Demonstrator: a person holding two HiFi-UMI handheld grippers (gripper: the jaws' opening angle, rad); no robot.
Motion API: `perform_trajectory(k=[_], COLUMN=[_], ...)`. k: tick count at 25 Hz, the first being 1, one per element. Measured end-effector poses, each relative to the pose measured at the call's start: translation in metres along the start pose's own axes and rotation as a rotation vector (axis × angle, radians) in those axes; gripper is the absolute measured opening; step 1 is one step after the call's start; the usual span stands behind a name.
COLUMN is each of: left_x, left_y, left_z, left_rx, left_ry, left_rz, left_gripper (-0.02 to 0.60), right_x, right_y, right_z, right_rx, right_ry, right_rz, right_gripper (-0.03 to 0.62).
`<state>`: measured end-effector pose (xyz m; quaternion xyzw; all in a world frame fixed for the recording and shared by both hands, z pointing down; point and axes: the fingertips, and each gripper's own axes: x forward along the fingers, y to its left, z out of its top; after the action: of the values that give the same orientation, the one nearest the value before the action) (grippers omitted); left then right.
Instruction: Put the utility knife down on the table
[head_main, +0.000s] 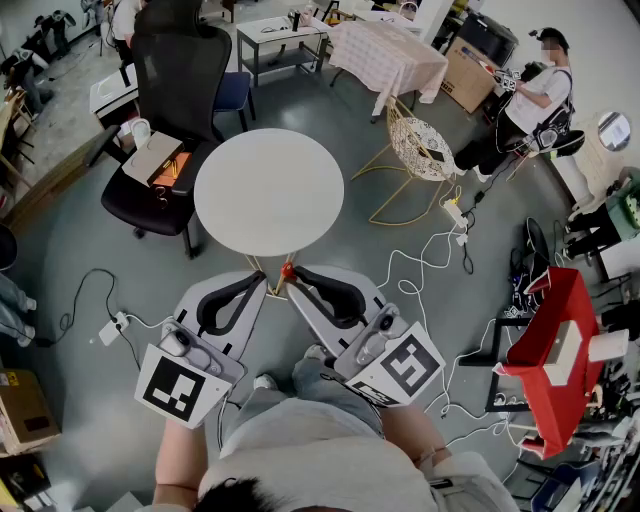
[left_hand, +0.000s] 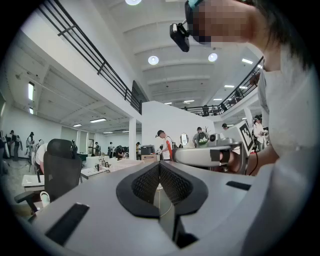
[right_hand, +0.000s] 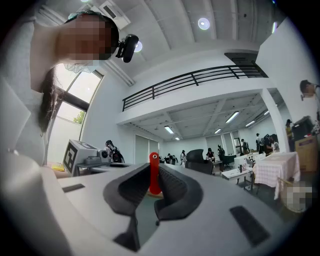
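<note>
The utility knife (head_main: 288, 269) is a slim red tool standing up between the dark pads of my right gripper (head_main: 291, 283), which is shut on it. In the right gripper view the utility knife (right_hand: 154, 172) rises above the right gripper (right_hand: 152, 189), its tip with a small hole. My left gripper (head_main: 262, 287) is beside it on the left, its jaws together and holding nothing that I can see. In its own view the left gripper (left_hand: 160, 189) has its pads nearly touching. Both grippers hover just in front of the near edge of the round white table (head_main: 268, 190).
A black office chair (head_main: 170, 90) with items on its seat stands left of the table. A gold wire chair (head_main: 420, 145) is at its right. Cables and a power strip (head_main: 455, 215) lie on the grey floor. A red rack (head_main: 555, 345) stands far right. People work in the background.
</note>
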<state>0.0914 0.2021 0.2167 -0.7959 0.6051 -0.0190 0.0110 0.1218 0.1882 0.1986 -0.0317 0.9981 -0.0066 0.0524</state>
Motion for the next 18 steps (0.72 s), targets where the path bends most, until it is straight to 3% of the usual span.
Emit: perform_trajectory(k=[18], left_x=[-0.048], left_y=[0.009], left_z=[-0.003], left_rx=[-0.01], left_ry=[-0.025], left_rz=[-0.026], left_gripper=[0.009], right_x=[0.017], right_y=[0.048], right_z=[-0.003], right_rx=[-0.024], right_ry=[0.012], right_rz=[-0.036], right_gripper=[0.057])
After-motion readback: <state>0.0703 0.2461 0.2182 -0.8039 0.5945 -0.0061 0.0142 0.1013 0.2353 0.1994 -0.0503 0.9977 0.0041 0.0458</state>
